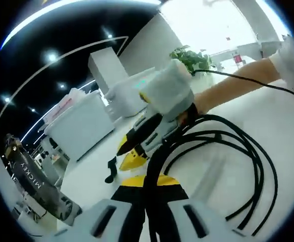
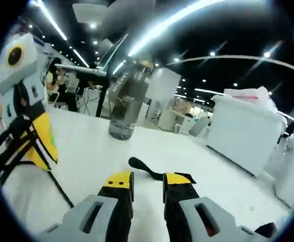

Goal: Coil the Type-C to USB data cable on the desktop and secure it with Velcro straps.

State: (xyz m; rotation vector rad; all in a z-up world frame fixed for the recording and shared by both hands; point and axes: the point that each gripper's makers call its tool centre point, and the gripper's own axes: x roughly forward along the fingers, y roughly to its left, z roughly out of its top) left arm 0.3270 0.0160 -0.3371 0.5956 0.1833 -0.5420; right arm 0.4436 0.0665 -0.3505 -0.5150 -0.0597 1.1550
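Observation:
A black data cable (image 1: 247,151) hangs in several loose loops over the white table (image 1: 283,126). Its gathered strands run down between the yellow-tipped jaws of my left gripper (image 1: 148,182), which is shut on the bundle. My right gripper (image 1: 130,154), held by a hand, comes in from the right just beyond the bundle. In the right gripper view its jaws (image 2: 148,180) stand slightly open with nothing between them. A black Velcro strap (image 2: 142,168) lies flat on the table right past those tips, and the strap (image 1: 110,171) lies left of the bundle. The left gripper (image 2: 38,146) holds cable strands (image 2: 13,146) at the left.
A dark transparent water bottle (image 2: 124,111) stands on the table (image 2: 86,151) beyond the strap. White cabinets (image 2: 242,131) and a white box (image 1: 81,128) stand behind the table. A green plant (image 1: 189,56) is farther back. A person sits at a far desk (image 2: 56,80).

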